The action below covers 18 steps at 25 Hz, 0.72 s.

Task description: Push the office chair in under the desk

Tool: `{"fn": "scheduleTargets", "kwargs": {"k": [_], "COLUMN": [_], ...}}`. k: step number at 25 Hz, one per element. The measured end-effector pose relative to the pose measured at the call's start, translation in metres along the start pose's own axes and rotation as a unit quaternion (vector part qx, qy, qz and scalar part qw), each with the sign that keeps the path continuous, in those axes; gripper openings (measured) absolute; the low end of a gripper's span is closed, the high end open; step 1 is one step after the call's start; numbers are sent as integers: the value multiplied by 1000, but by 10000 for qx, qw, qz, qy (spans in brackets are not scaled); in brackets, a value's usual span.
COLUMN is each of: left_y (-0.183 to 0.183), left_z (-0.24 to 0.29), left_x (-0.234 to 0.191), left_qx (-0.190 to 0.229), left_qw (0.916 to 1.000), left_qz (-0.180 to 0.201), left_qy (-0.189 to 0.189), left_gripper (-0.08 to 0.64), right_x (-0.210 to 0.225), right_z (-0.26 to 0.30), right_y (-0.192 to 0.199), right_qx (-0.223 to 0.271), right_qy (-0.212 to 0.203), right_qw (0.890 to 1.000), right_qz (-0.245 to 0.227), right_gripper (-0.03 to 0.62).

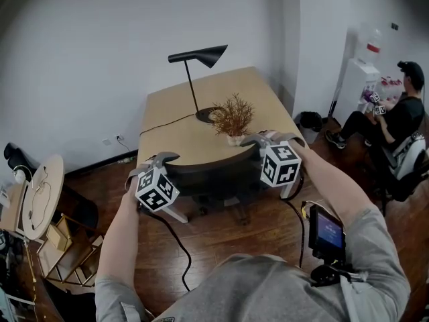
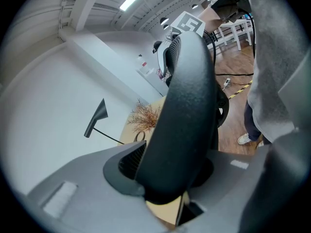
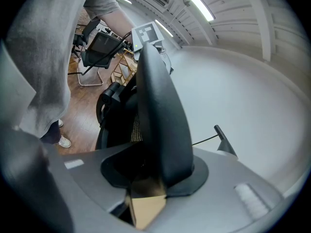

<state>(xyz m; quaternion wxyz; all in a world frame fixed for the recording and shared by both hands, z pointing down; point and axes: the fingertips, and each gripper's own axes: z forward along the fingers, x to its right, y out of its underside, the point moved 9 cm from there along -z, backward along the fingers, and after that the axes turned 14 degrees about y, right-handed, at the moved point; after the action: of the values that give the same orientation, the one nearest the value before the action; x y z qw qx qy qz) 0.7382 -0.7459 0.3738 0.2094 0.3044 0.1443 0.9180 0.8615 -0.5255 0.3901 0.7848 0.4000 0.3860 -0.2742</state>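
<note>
The office chair's black backrest curves along the near edge of the wooden desk, with the seat and base showing below it. My left gripper is clamped on the backrest's left end. My right gripper is clamped on its right end. In the left gripper view the thick black rim runs up from between the grey jaws of that gripper. The right gripper view shows the same rim pinched in the jaws of the right gripper.
On the desk stand a black lamp and a dried plant in a pot. A seated person and a water dispenser are at the far right. A wooden rack stands left. A black cable trails over the wood floor.
</note>
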Motion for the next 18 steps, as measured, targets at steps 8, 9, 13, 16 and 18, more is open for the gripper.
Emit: {"fn": "scheduleTargets", "kwargs": {"k": [8, 9, 13, 16, 18], "left_y": [4, 4, 8, 13, 18], "left_z": [-1, -2, -13, -32, -44], "left_x": [12, 15, 25, 31, 37], "left_qx": [138, 181, 502, 957, 1254], "left_qw": [9984, 9977, 9912, 9799, 9719], "left_qz": [24, 10, -134, -498, -805], "left_qy": [-545, -654, -1216, -1676, -1825], "left_gripper": [184, 191, 215, 215, 215], "right_x": [-9, -11, -15, -13, -11], "right_z": [-5, -7, -16, -28, -38], "right_y": [0, 1, 2, 3, 4], "right_qx": [19, 40, 37, 37, 65], "right_qy": [301, 356, 626, 870, 1053], "right_qw": [9995, 9993, 9980, 9959, 9930], "right_qz": [-53, -66, 36, 240, 523], "right_gripper": [166, 170, 198, 199, 201]}}
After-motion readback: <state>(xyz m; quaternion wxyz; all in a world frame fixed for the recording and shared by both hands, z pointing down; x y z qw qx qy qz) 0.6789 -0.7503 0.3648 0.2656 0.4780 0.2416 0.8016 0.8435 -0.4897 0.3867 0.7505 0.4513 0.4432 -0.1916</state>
